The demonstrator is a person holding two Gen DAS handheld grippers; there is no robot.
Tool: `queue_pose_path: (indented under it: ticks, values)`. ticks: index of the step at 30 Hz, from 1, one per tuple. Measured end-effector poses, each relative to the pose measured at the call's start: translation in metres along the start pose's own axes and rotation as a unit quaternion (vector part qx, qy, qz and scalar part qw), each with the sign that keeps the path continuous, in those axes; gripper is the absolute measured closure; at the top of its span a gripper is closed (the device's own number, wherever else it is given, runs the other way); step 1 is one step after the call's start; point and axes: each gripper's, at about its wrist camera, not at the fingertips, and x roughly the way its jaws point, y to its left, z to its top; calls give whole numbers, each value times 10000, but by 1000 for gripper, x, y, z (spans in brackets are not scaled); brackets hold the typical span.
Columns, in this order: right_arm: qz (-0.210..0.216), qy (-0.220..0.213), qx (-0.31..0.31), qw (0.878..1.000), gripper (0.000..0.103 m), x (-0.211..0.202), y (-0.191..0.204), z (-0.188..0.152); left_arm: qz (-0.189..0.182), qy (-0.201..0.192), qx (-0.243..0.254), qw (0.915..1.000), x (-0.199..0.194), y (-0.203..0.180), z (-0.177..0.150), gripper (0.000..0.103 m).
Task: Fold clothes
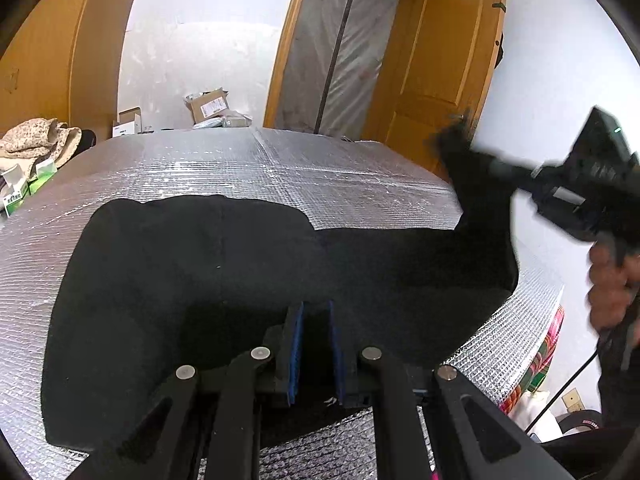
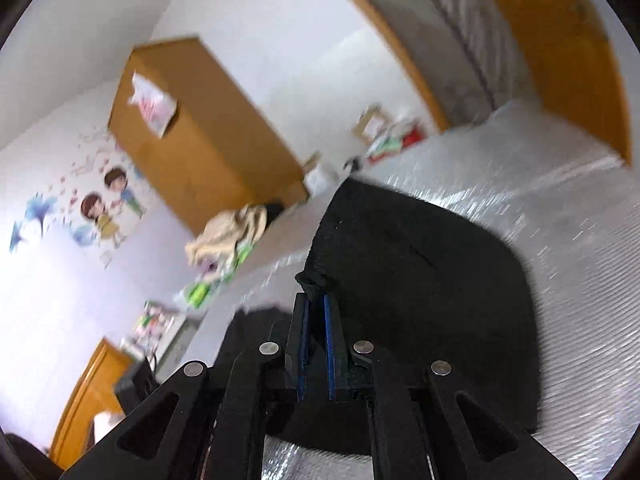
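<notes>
Your right tongs (image 2: pixel 316 300) are clamped on the black garment (image 1: pixel 200 272) corner; carry it across while the left tongs (image 1: pixel 316 312) (also gripping cloth) anchor the lower edge.

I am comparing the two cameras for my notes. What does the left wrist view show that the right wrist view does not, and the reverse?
Only the left wrist view shows the right hand-held gripper from outside, lifting a corner of the black garment, with the person's hand and the open wooden door.

Only the right wrist view shows the cartoon wall stickers and the wooden wardrobe whole.

Both show the black garment on the silver foil cover, and the beige cloth pile.
</notes>
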Motion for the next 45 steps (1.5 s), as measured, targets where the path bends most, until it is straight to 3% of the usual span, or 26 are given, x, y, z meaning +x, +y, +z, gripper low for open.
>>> queue_pose_path:
  ticks: [7, 11, 14, 19, 22, 24, 27, 38, 40, 41, 45]
  values:
    - [-103, 1383, 63, 9903, 96, 87, -12, -54, 118, -10, -88, 9999, -7, 8, -2, 90]
    - [-96, 1646, 55, 9863, 91, 93, -13, -64, 72, -5, -84, 9999, -7, 7, 0, 90]
    - [168, 1734, -12, 9847, 83, 86, -10, -64, -51, -11, -17, 10000, -5, 0, 4, 90]
    - [235, 1345, -181, 9905, 82, 52, -17, -52, -425, -7, 156, 9990, 3, -21, 12, 90]
    - [-12, 996, -68, 9950, 82, 34, -34, -45, -622, 158, 351, 9973, 16, -38, 13, 89]
    - [-211, 882, 58, 9959, 80, 26, -48, -43, -719, 267, 501, 9958, 25, -50, 13, 83]
    - [-324, 826, 202, 9959, 80, 18, -61, -42, -703, 403, 602, 9949, 39, -60, 12, 70]
    - [-335, 736, 328, 9962, 80, 10, -74, -40, -470, 850, 214, 9950, 75, -64, 14, 67]
    - [-350, 721, 359, 9961, 80, 9, -76, -40, -590, 888, 218, 9941, 78, -67, 15, 78]
    - [-361, 713, 377, 9961, 80, 9, -77, -40, -561, 914, 249, 9939, 79, -69, 14, 93]
    - [-431, 625, 479, 9960, 80, 3, -83, -40, -627, 751, 251, 9949, 71, -69, 13, 97]
